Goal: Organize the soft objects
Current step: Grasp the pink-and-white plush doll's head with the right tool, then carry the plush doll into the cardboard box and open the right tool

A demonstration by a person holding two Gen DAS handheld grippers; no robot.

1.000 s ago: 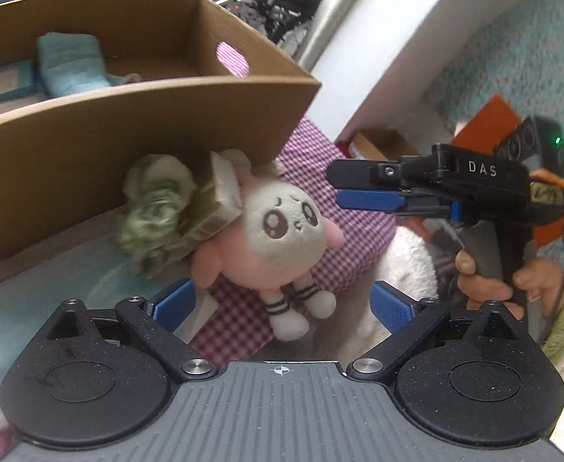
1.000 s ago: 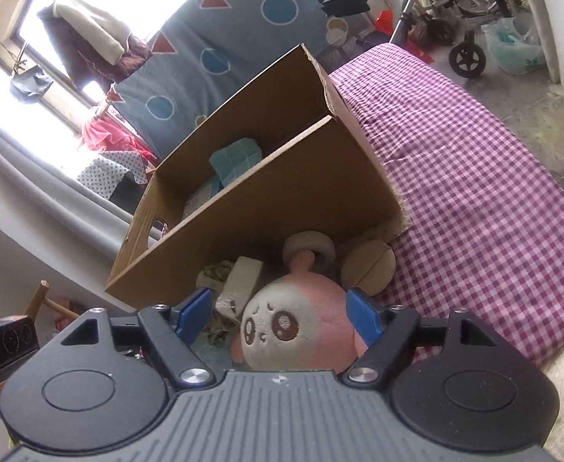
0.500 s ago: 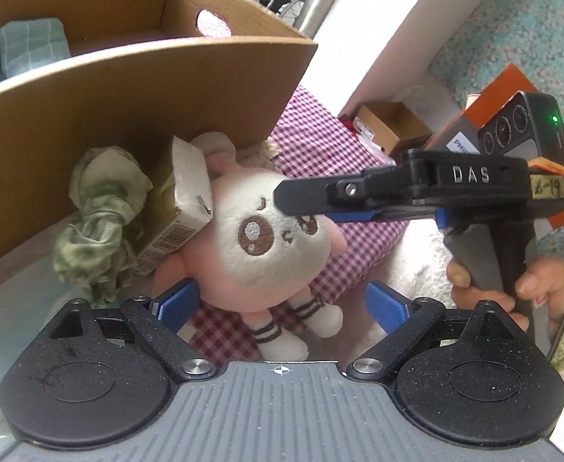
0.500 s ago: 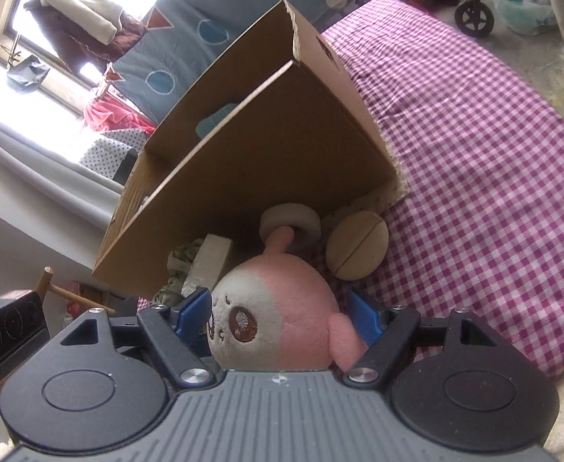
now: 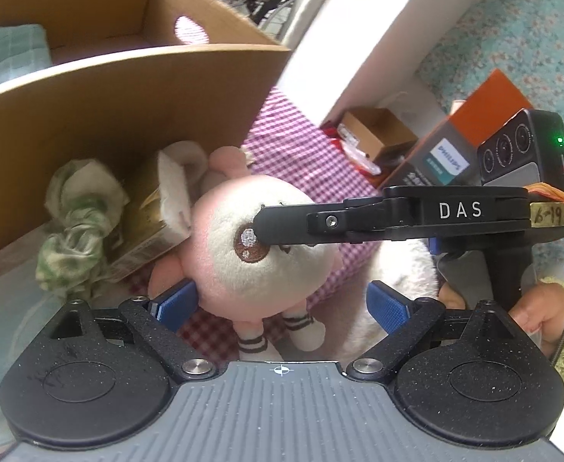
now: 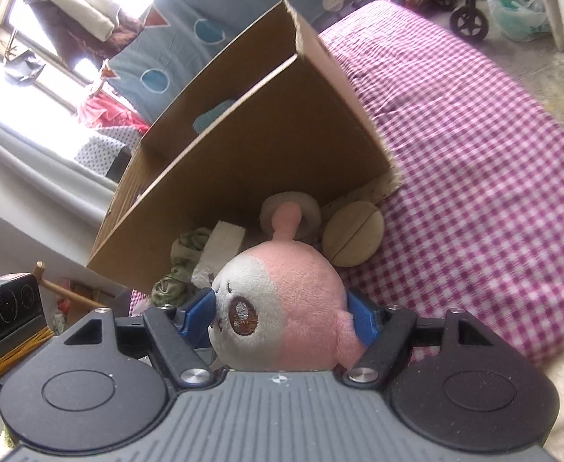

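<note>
A pink and white plush toy point(image 5: 243, 269) lies on the purple checked cloth point(image 6: 474, 154) in front of a cardboard box point(image 6: 262, 146). My right gripper point(image 6: 280, 312) has its jaws closing around the toy's head point(image 6: 289, 296), and both blue pads touch its sides. From the left wrist view, one black finger of the right gripper point(image 5: 320, 223) crosses the toy's face. My left gripper point(image 5: 282, 306) is open just short of the toy, whose legs lie between its pads. A folded teal cloth point(image 5: 12, 54) lies inside the box point(image 5: 128, 92).
A knotted green cloth point(image 5: 74, 231) and a small gold carton point(image 5: 147, 215) lean against the box wall beside the toy. A round beige cushion point(image 6: 353, 233) and a white ring-shaped plush point(image 6: 309, 208) lie behind it. Boxes point(image 5: 378, 134) stand on the floor at right.
The right gripper has come forward over the toy's head, from beside it to around it, and its jaws have narrowed. The left gripper has moved closer to the toy.
</note>
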